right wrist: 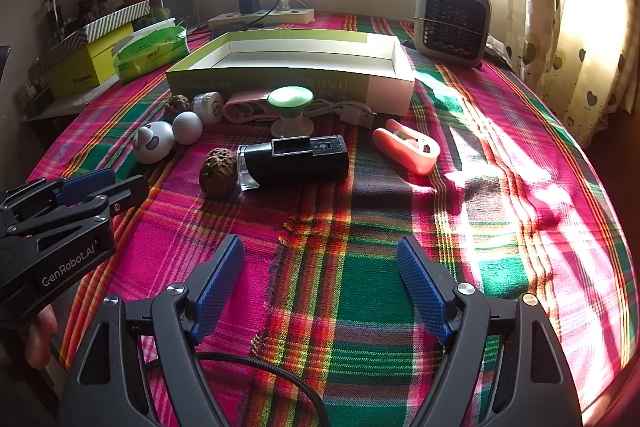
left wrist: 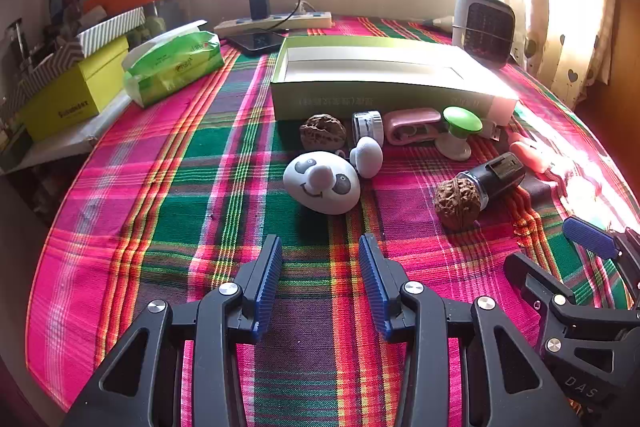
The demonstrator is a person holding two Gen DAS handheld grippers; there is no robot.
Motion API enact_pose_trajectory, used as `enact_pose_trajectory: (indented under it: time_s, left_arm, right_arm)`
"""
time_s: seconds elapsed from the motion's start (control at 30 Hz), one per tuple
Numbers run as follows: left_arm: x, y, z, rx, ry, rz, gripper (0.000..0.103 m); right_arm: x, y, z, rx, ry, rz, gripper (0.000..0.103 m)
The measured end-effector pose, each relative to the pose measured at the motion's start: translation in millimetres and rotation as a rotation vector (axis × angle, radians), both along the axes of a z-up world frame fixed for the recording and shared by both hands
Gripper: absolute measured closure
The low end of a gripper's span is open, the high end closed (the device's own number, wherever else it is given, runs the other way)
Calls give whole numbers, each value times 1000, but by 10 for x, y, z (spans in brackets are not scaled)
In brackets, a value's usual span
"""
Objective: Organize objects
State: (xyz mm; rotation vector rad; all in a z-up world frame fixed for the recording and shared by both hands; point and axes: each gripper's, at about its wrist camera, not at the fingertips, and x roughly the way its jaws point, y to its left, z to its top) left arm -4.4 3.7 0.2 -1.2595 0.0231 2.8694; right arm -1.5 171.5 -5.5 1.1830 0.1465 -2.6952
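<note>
- The left gripper (left wrist: 320,267) hovers low over the plaid cloth (left wrist: 160,207) covering the desk, its jaws released and holding nothing
- The right gripper (right wrist: 320,279) sits beside it on the right, jaws spread wide and likewise empty
- Straight ahead of the left gripper lies a white panda-faced egg toy (left wrist: 322,183), with a small white mushroom-shaped piece (left wrist: 366,155) touching its far side
- A walnut (left wrist: 323,131) rests just behind the toy, next to a small round clear-lidded case (left wrist: 368,126)
- A second walnut (right wrist: 218,171) lies against the clear end of a black cylindrical device (right wrist: 296,159), ahead of the right gripper
- A green-topped mushroom knob (right wrist: 290,107) stands upright in front of the open green and white box (right wrist: 288,79), which looks empty
- A pink flat item (left wrist: 412,125) lies against the box front; what it is I cannot tell for sure
- A coral-coloured clip-like thing (right wrist: 406,147) lies in sunlight to the right of the black device
- A green tissue pack (left wrist: 172,67) sits at the cloth's far left, well apart from the cluster
</note>
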Motion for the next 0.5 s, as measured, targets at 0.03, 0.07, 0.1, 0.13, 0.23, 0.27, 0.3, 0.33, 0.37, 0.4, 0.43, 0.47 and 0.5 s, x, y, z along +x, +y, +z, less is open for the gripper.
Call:
enact_pose_trajectory:
  time_s: [0.03,0.07,0.1,0.13,0.23,0.27,0.3,0.33,0.37,0.4,0.43,0.47,0.5]
  left_arm:
    - [0,-1,0,0,0,0,65]
    - [0,-1,0,0,0,0,65]
    - [0,-1,0,0,0,0,65]
    - [0,1,-1,0,0,0,65]
    - [1,0,-2,0,0,-1,65]
    - [2,0,-3,1,0,-2,65]
    - [0,-3,-2,3,0,-6,65]
    - [-4,-12,0,7,0,-12,65]
    - [-5,-20,0,12,-1,-18,65]
    - [-6,-28,2,14,0,-24,65]
    - [-6,-32,3,15,0,-31,65]
    - [-6,-37,3,15,1,-38,65]
    - [-9,-41,4,14,1,-47,65]
  right_arm:
    - [-1,-1,0,0,0,0,24]
    - [1,0,-1,0,0,0,24]
    - [-1,-2,-1,0,0,0,24]
    - [2,0,-2,0,0,0,24]
    - [6,0,-3,0,1,0,24]
    - [9,1,-3,0,1,0,24]
    - [9,1,-4,0,1,1,24]
    - [2,-1,-2,-1,0,2,24]
    - [-3,-7,1,-1,0,2,24]
    - [-8,-11,2,-1,0,3,24]
    - [-13,-15,7,0,0,6,24]
    - [-16,-12,10,-1,-1,9,24]
    - [-24,-11,13,-2,-3,15,24]
